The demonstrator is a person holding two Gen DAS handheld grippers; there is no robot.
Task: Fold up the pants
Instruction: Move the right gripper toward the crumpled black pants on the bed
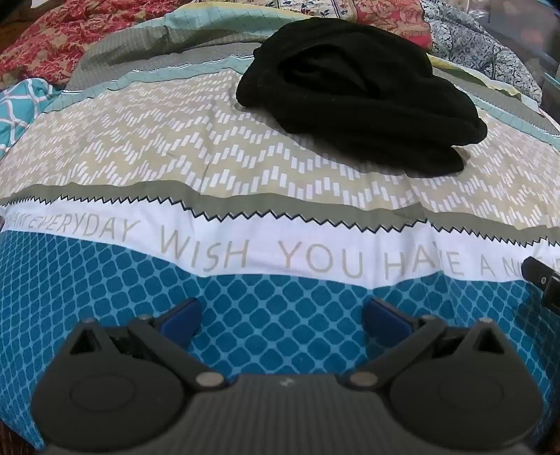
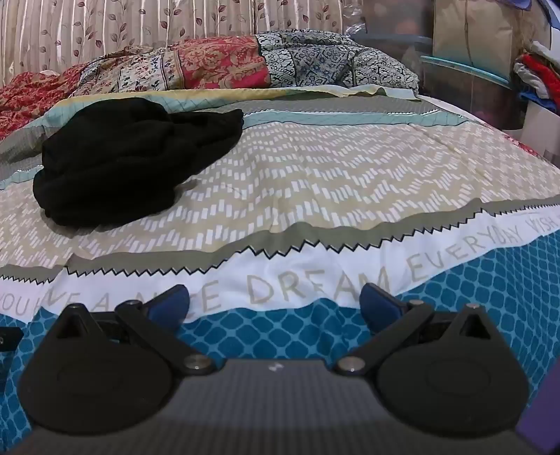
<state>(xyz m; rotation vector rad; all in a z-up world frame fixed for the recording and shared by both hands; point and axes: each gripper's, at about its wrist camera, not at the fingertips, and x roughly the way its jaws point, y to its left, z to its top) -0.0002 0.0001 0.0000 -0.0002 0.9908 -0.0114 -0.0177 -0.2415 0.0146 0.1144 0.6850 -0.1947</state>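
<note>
My left gripper (image 1: 282,320), a black two-finger unit with blue pads (image 1: 182,316), is spread wide and holds nothing. It hangs over the blue lattice-printed band of the bedspread (image 1: 147,157), short of the white band printed with grey lettering. My right gripper (image 2: 273,308), of the same build with blue fingertip pads (image 2: 379,306), is likewise spread wide with nothing between its fingers. It sits over the boundary between the blue lattice band and the white lettered band. A black part of the right gripper shows at the right edge of the left wrist view.

The black knit pants (image 1: 357,91) lie in a crumpled heap on the beige zigzag-patterned band of the bedspread, beyond the white lettered band from both grippers. The heap is bunched and unfolded, with overlapping rolls of fabric. Neither gripper touches it; both are well apart from it. In the left wrist view the pants (image 2: 133,157) lie ahead and to the right of the gripper; in the right wrist view they lie ahead and to the left.

Beyond the pants, at the far side of the bedspread, lies a pile of red, cream and navy floral-patterned fabric (image 2: 224,66). Behind that pile hangs a pale striped curtain with a leaf print (image 2: 140,24). To the right of the pile stand clear plastic storage bins (image 2: 469,77).
</note>
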